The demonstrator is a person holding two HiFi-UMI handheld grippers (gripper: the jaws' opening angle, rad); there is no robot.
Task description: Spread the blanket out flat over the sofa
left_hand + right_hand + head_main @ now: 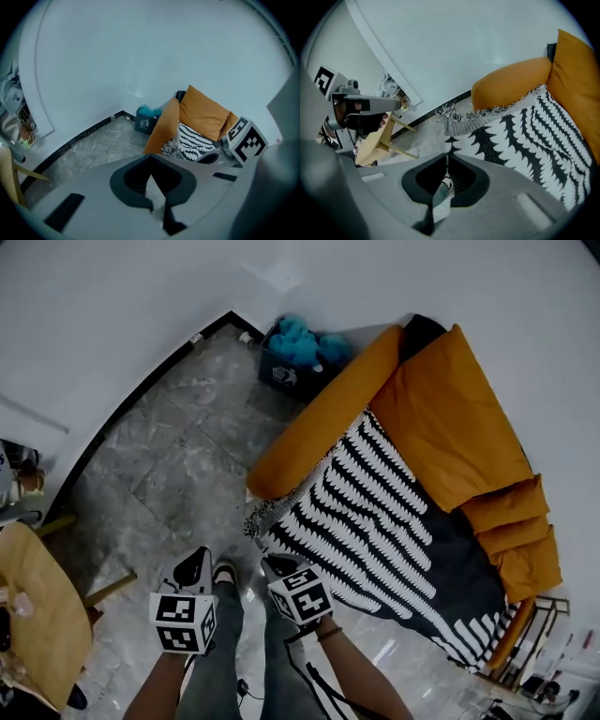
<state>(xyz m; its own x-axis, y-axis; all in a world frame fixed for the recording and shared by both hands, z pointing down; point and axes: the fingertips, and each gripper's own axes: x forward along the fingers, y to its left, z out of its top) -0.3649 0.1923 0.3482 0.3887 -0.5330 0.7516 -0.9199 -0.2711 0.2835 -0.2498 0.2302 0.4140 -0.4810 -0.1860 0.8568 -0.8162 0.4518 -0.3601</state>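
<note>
Grey marbled floor (178, 465), glossy tiles. White wall (112, 296) curving round it, black baseboard (141, 390) along foot of wall. Dark bin (284, 371) with pale recycling mark on floor against wall, heaped with fluffy teal stuff (305, 338). Pale wooden chair (37, 615) at left edge, legs splayed on tiles. Thin metal rack (539, 615) at lower right, contents too small to tell.

Hanging the left gripper (151, 160) above grey floor (101, 140), tips meeting, gripping nothing. Facing an orange sofa (206, 110) against the wall (140, 51), the black-and-white blanket (191, 137) lying on its seat, fringed corner showing beside the armrest. Beside the sofa, a dark bin (143, 123), possibly holding something blue.
</note>
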